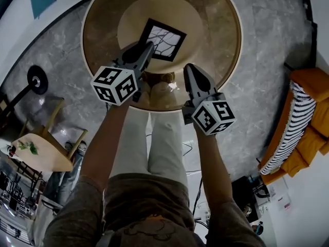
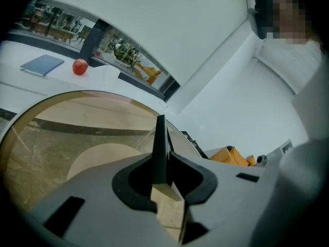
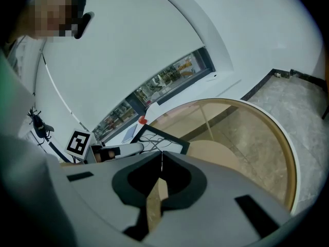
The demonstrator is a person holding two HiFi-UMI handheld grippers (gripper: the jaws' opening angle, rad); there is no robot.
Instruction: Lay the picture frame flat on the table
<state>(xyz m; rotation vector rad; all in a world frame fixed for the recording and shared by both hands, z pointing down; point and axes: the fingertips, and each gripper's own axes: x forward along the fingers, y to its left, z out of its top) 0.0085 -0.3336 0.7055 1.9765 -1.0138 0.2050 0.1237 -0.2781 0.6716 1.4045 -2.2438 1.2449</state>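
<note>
The picture frame, black-edged with a white sheet of dark line drawing, is over the middle of the round glass table. My left gripper is shut on its near left edge. In the left gripper view the frame shows edge-on as a thin black strip pinched between the jaws. My right gripper hovers over the table's near rim, to the right of the frame, shut with nothing in it. From the right gripper view the frame looks low over the glass. I cannot tell whether it rests flat.
A red apple and a blue book lie on a white ledge beyond the table. An orange sofa with a striped throw stands at the right. A small wooden side table is at the left. The person's legs show beneath the glass.
</note>
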